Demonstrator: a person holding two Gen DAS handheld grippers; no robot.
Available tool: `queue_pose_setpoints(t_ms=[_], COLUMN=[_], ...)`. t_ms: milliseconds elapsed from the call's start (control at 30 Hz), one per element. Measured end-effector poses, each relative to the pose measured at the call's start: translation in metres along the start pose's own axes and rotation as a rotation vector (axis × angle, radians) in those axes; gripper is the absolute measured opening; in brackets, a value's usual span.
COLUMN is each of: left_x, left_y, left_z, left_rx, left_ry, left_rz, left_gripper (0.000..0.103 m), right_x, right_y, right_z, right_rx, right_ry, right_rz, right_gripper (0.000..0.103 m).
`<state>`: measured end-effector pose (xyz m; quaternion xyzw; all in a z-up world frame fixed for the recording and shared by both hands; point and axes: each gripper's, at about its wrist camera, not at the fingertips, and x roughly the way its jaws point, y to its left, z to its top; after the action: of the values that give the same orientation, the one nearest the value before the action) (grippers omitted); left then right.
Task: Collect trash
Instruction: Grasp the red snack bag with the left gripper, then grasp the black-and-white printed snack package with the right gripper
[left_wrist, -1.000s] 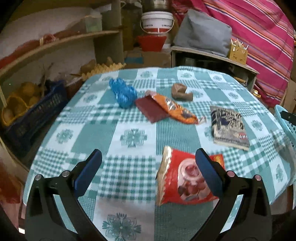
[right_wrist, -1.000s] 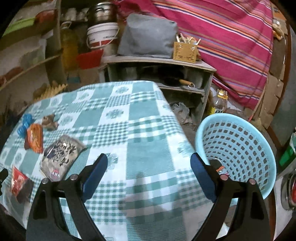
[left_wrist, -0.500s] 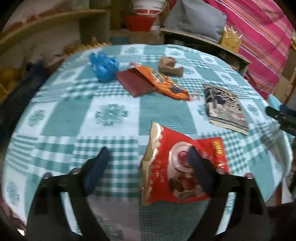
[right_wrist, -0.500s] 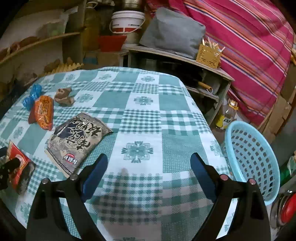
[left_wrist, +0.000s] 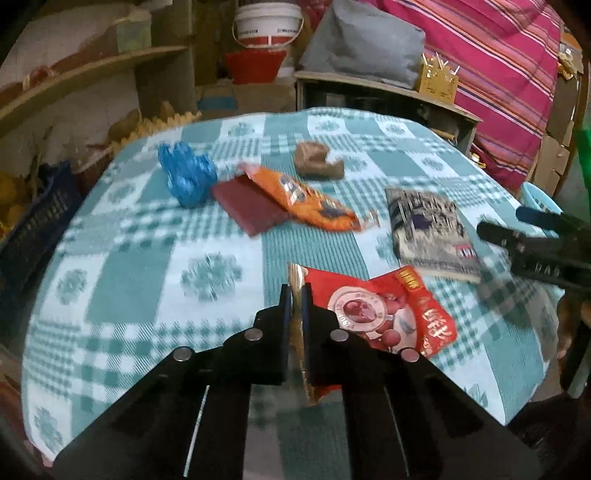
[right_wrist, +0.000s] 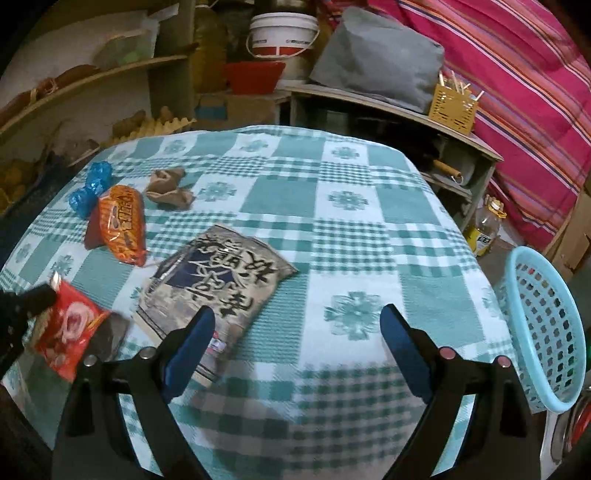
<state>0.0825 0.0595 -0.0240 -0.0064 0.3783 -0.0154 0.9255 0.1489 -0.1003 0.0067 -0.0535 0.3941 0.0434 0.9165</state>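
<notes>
Left jaws pinched on the red wrapper; right jaws wide over the grey packet.

The checked tablecloth (right_wrist: 280, 199) carries all the litter, and the blue basket (right_wrist: 546, 332) hangs off the table edge just outside the right gripper's (right_wrist: 295, 339) right finger. The grey packet (right_wrist: 221, 288) lies just ahead of that gripper's left finger, its long axis slanting away up to the right; this hand is the nearer one. The red wrapper (left_wrist: 388, 310) trails rightward from the left gripper (left_wrist: 295, 295), clamped by its gold-edged end. Farther ahead of both lie the orange packet (left_wrist: 306, 203), blue bag (left_wrist: 186, 177) and brown scrap (left_wrist: 317, 162).
</notes>
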Motion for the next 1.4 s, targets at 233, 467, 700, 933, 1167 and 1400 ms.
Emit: queue_pose_setpoints(t_ms=[233,467,700,933,1167,1400], left_x=[-0.007,-0.002,0.003,0.005,0.005,-0.005], left_y=[0.018,0.033,0.035,0.038,0.037,0.026], left_z=[0.037,0.043,0.042,0.040,0.034,0.035], left_rx=[-0.013,-0.064,-0.047,-0.048,-0.054,-0.044], left_ry=[-0.082,-0.096,-0.097,-0.090,-0.090,-0.107], left_rz=[0.006,-0.024,-0.017,-0.020,-0.018,-0.028], left_gripper=[0.001,0.001,0.001,0.001,0.001,0.000], right_x=[0.019,0.040,0.047,0.048,0.040,0.022], right_y=[0.004,0.014,0.041,0.038,0.026,-0.011], right_z=[0.007,0.010,0.013,0.017,0.016,0.021], right_rx=[0.092,0.146,0.074,0.087,0.114,0.171], right_ry=[0.047,0.115,0.119,0.104,0.081,0.026], right_rz=[0.027,0.036,0.018,0.032,0.069,0.056], right_gripper=[0.089,0.088,0.056,0.022,0.010,0.008])
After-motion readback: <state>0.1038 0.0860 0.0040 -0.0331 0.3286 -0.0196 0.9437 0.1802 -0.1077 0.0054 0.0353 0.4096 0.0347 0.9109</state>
